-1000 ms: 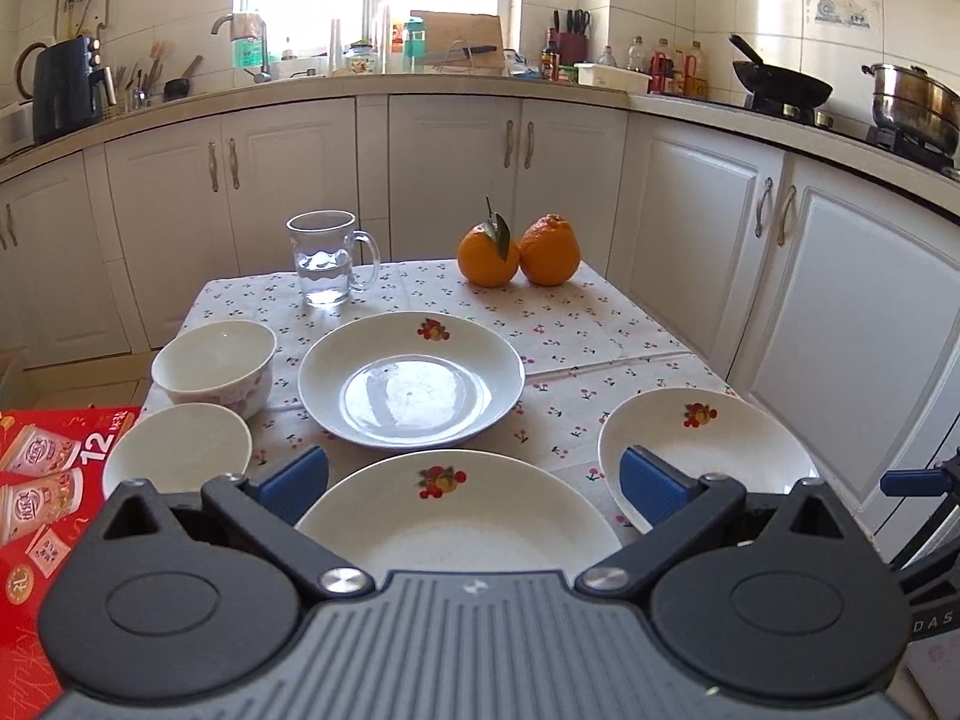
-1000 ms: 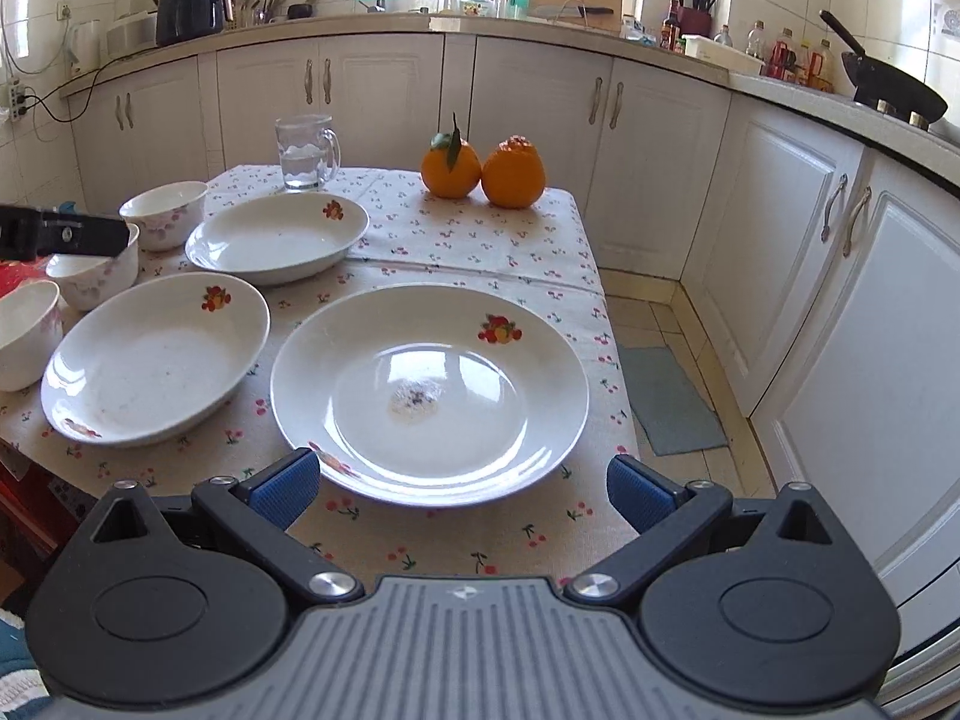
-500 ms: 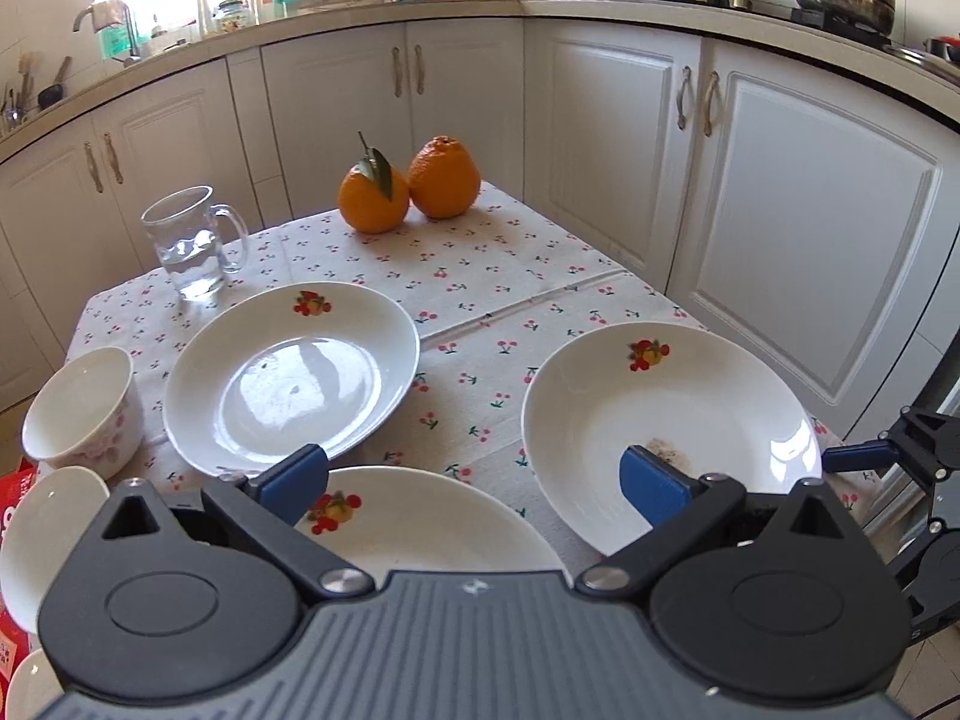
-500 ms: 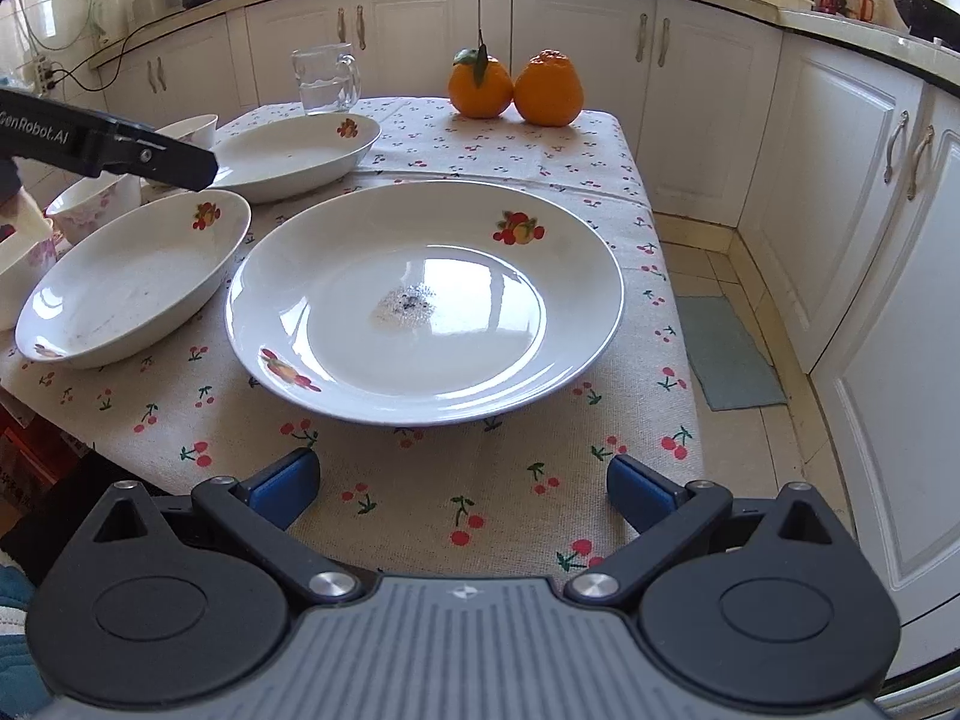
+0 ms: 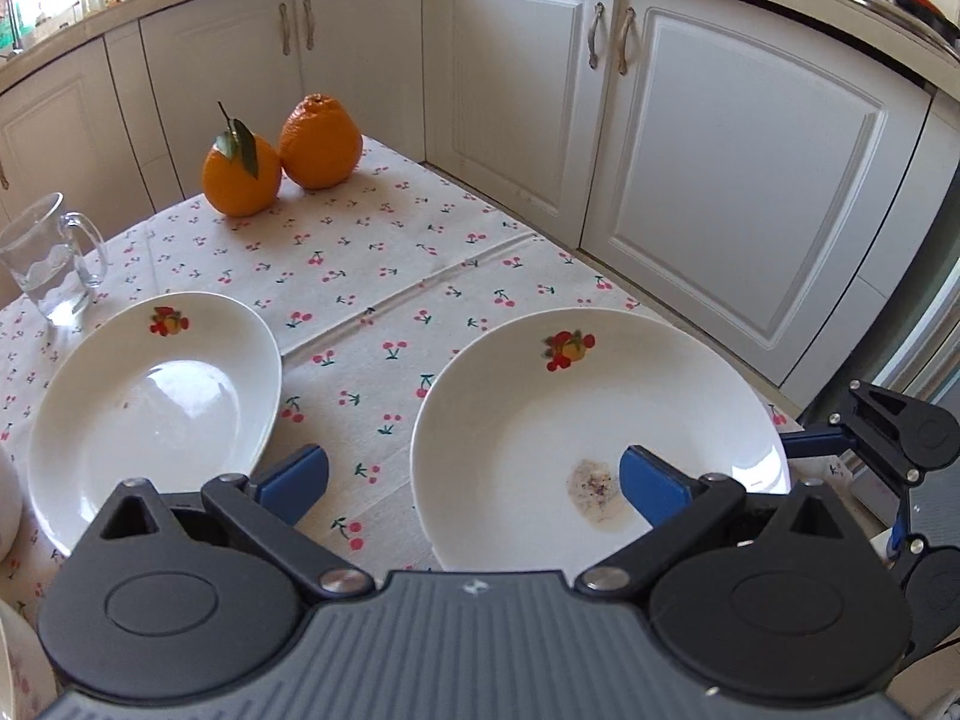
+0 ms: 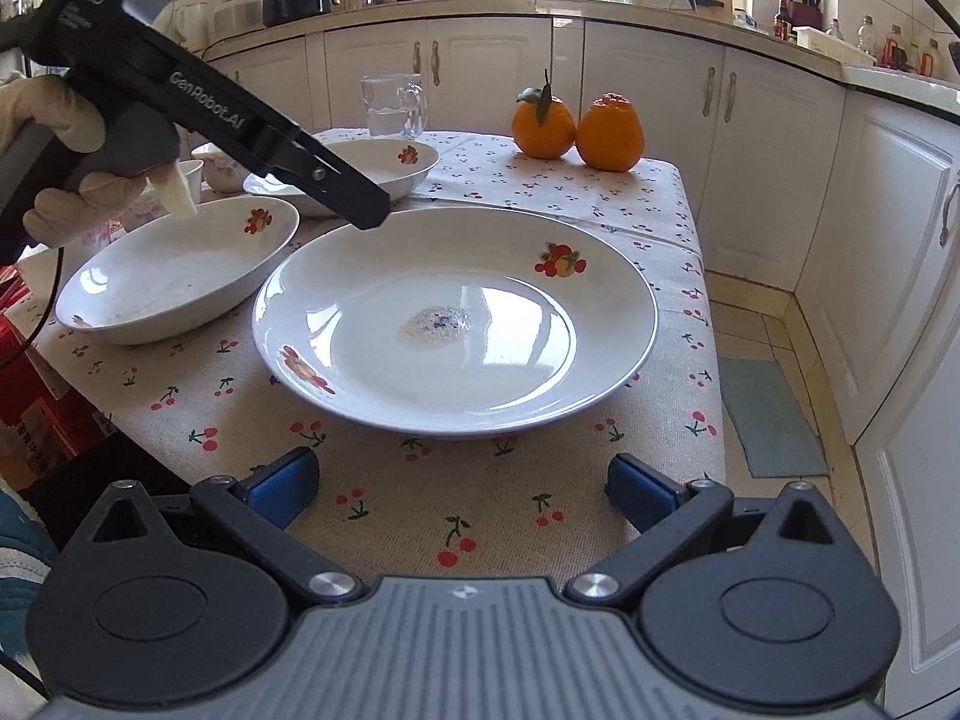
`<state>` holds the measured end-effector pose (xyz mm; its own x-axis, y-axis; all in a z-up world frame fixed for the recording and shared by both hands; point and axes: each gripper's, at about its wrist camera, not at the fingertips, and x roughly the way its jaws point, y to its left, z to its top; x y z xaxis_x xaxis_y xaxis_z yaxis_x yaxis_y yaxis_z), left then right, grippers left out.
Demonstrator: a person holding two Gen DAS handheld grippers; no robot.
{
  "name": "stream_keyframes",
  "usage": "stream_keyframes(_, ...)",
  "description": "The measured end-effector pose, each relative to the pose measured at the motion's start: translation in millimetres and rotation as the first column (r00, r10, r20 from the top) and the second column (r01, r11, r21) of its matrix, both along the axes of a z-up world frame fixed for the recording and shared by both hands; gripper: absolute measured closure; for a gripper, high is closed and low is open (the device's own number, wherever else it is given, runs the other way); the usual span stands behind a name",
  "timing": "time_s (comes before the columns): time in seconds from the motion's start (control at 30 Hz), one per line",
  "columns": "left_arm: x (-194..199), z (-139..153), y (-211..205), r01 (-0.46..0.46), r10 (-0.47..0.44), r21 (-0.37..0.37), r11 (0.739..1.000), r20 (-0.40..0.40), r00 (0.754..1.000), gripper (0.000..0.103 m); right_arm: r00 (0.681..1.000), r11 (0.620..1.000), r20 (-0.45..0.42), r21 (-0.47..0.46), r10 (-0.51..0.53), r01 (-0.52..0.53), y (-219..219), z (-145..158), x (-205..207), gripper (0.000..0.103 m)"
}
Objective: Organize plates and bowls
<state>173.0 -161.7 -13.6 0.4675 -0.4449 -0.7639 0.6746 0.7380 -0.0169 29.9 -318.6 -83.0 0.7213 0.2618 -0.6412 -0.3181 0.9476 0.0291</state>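
A soiled white plate [image 5: 600, 420] with a fruit print lies at the table's right front; it also shows in the right wrist view [image 6: 456, 318]. My left gripper [image 5: 474, 480] is open above the plate's left rim, one finger over the plate. My right gripper [image 6: 462, 489] is open and empty, low at the table's front edge before this plate. A second plate [image 5: 156, 414] lies to the left. A third plate [image 6: 180, 267] and the second plate [image 6: 384, 165] show in the right wrist view, with small bowls [image 6: 222, 171] behind the left gripper's body [image 6: 252, 132].
Two oranges [image 5: 282, 159] and a glass water mug [image 5: 48, 258] stand at the table's far side on the cherry-print cloth [image 5: 384, 264]. White cabinets [image 5: 720, 168] run along the right. A red box [image 6: 36, 402] stands left of the table.
My left gripper has swung right, from over the near left plate to the soiled right plate's rim. My right gripper has dropped and come closer to that plate's front edge.
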Motion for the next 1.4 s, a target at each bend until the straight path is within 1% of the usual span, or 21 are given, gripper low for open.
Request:
stream_keyframes(0.1,9.1,-5.2,-8.9,0.021,-0.021,0.007,1.000,-0.040,0.999,0.001,1.000,1.000,0.016,0.003,0.020,-0.020,-0.9,-1.0,2.1,0.000)
stream_keyframes(0.27,22.0,-12.5,-20.3,0.046,-0.045,0.016,0.999,-0.075,0.996,0.002,0.998,0.999,0.035,0.006,0.043,-0.044,-3.0,-3.0,6.9,0.000)
stream_keyframes(0.4,30.8,-17.8,-27.7,0.071,-0.068,0.020,0.997,-0.121,0.990,0.003,0.998,0.999,0.043,0.007,0.051,-0.052,-3.7,-3.8,9.2,0.000)
stream_keyframes(0.57,36.7,-21.5,-34.5,0.108,-0.103,0.028,0.994,-0.138,0.985,0.014,0.997,0.998,0.043,0.003,0.057,-0.057,-3.8,-3.7,12.1,0.002)
stream_keyframes(0.67,39.7,-22.5,-35.9,0.119,-0.113,0.031,0.992,-0.152,0.982,0.021,0.997,0.998,0.046,0.000,0.063,-0.063,-3.1,-2.7,12.0,0.007)
stream_keyframes(0.73,41.6,-22.8,-36.2,0.125,-0.118,0.028,0.992,-0.163,0.979,0.021,0.996,0.998,0.047,-0.006,0.070,-0.070,-1.9,-1.4,12.8,0.010)
stream_keyframes(0.8,42.6,-23.3,-36.8,0.137,-0.130,0.031,0.990,-0.166,0.977,0.022,0.996,0.998,0.047,-0.012,0.070,-0.069,-1.3,-0.8,12.9,0.011)
stream_keyframes(0.87,44.5,-24.2,-37.8,0.148,-0.140,0.038,0.988,-0.171,0.975,0.029,0.997,0.998,0.044,-0.014,0.070,-0.069,-1.3,-0.3,13.3,0.011)
stream_keyframes(0.97,48.5,-26.3,-37.7,0.157,-0.146,0.040,0.987,-0.191,0.971,0.033,0.997,0.997,0.039,-0.015,0.071,-0.070,-0.7,0.8,13.4,0.012)
stream_keyframes(1.2,52.0,-25.4,-36.9,0.177,-0.162,0.049,0.983,-0.225,0.961,0.035,0.997,0.997,0.019,-0.022,0.071,-0.070,0.2,2.5,17.6,0.012)
stream_keyframes(1.4,54.2,-25.6,-37.7,0.187,-0.171,0.052,0.981,-0.230,0.958,0.035,0.997,0.997,-0.001,-0.031,0.077,-0.077,0.2,4.1,21.9,0.012)
